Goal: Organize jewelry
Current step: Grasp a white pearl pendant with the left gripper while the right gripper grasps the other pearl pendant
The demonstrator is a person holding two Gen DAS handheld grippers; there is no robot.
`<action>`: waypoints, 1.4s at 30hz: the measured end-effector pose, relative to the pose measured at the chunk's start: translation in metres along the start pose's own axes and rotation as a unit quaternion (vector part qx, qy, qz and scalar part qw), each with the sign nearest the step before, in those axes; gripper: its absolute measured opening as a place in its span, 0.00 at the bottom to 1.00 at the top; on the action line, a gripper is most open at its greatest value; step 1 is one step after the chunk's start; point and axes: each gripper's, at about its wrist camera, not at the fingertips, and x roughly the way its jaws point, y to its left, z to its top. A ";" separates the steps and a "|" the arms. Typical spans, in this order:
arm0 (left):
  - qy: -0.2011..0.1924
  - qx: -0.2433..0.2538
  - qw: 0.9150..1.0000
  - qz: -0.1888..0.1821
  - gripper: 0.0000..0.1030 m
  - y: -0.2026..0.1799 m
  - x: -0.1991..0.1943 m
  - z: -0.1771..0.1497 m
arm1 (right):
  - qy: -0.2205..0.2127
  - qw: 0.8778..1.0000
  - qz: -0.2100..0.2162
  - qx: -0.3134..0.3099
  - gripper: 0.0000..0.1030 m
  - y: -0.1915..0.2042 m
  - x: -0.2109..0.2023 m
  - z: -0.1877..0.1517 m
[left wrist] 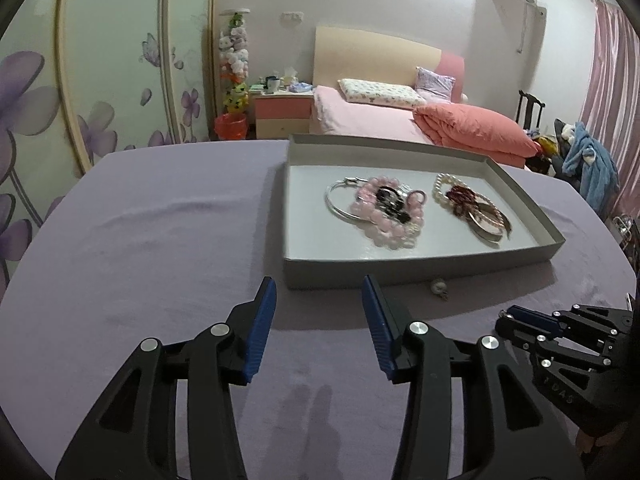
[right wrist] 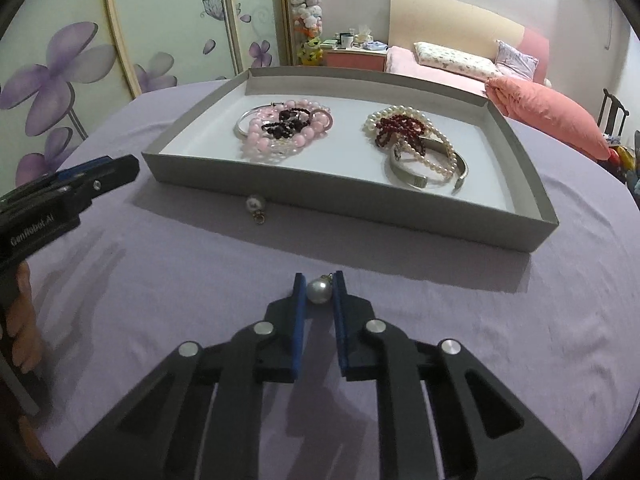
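Open purple cloth [right wrist: 560, 320] fronts the tray [right wrist: 360, 216] (1 stray earring [right wrist: 254, 205] beside its wall).

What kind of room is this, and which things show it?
Most likely a home bedroom: a bed with pink bedding and pillows stands behind the table, with a nightstand beside it and a flower-patterned wardrobe along the wall.

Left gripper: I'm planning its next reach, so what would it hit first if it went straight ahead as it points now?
Most likely the near wall of the tray. The left gripper is open, with only bare cloth between its fingers and that wall. The loose pearl earring lies off to its right. Depth is uncertain.
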 end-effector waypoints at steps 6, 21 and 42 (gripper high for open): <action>0.031 0.026 0.999 -0.024 0.45 -0.040 0.012 -0.004 | -0.004 0.998 -0.040 0.053 0.13 -0.048 -0.007 -0.004; 0.080 0.032 0.996 0.023 0.45 -0.102 0.061 -0.002 | -0.013 0.995 -0.023 0.095 0.14 -0.081 -0.012 -0.012; 0.079 0.042 0.995 0.051 0.14 -0.037 0.027 -0.022 | -0.006 0.998 -0.014 0.056 0.14 -0.046 -0.010 -0.010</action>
